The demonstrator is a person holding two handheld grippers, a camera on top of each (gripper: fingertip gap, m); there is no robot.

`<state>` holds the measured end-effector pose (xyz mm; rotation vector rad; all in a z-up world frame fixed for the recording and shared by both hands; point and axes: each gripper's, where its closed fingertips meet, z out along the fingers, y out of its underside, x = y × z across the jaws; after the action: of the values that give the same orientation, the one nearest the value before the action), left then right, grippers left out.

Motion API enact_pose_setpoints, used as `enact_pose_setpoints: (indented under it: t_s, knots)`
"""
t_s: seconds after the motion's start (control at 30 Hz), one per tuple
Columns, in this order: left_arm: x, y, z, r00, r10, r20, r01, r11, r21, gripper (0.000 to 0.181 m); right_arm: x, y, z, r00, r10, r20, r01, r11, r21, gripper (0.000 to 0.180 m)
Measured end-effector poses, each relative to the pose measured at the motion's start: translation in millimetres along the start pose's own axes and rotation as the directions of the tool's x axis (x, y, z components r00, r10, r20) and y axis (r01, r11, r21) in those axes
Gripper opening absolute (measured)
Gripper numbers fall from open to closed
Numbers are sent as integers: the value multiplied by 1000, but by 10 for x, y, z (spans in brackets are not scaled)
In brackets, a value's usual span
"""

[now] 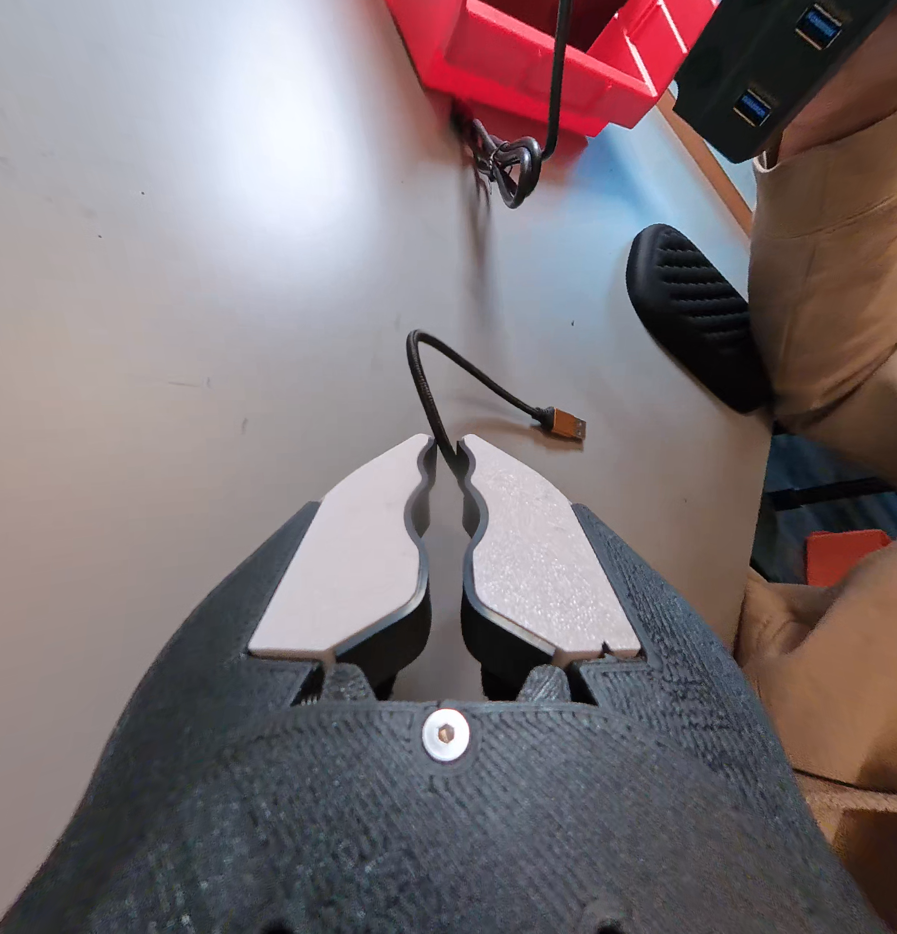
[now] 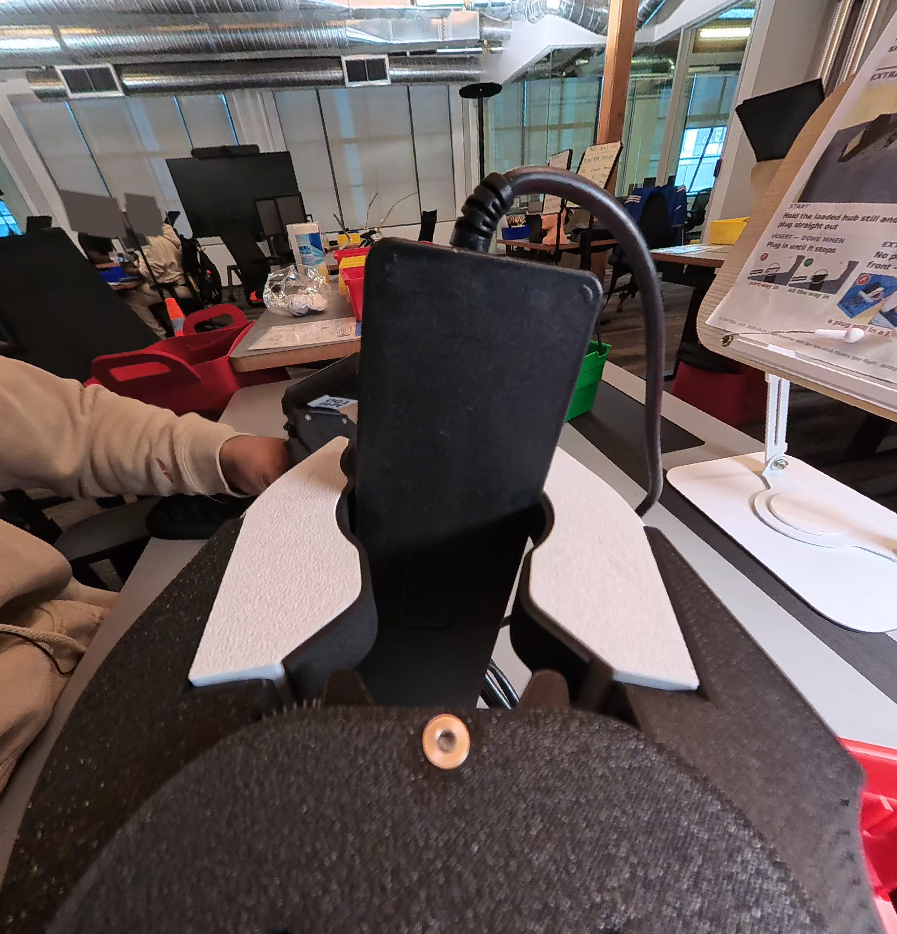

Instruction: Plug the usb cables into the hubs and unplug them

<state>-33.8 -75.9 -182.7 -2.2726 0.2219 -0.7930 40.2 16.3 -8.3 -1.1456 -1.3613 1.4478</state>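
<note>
Both tools look alike: the left tool [image 1: 447, 445] and the right tool [image 2: 446, 457] each have a coarse black printed body, pale wavy-edged finger plates and one silver hex screw. The person wears a beige sleeve [image 2: 82, 429] and tan trousers [image 1: 830, 303].

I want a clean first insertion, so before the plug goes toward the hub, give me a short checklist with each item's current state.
1. Right gripper clamped on hub: ok.
2. Left gripper pinching braided cable: ok.
3. Grip close behind orange plug: not ok, the plug lies loose on the table.
4. Blue ports empty: ok for the two visible.
5. Plug lined up with a port: not ok.
</note>
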Motion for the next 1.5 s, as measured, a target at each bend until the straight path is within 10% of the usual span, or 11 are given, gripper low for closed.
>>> enact_pose_setpoints:
  t_s: [0.2,0.4,0.87,1.13,1.5]
  knots:
    - [-75,-171,-103,960,251,122,-256,966,26,25,29,10,-17,1000,-1,-6,1,1000,1,65]
    - [213,55,-160,766,632,-116,-642,755,-133,31,50,58,-12,1000,9,2,-9,1000,1,65]
    - [451,827,75,494,660,-566,-869,369,-329,33,-26,297,-68,998,57,9,-57,998,13,66]
    - [296,618,198,733,599,-322,-669,549,-502,15,-31,372,-243,997,79,-22,-79,996,29,66]
    - [-214,-118,397,795,606,0,-562,738,-374,28,-123,442,-256,996,83,32,-84,996,36,66]
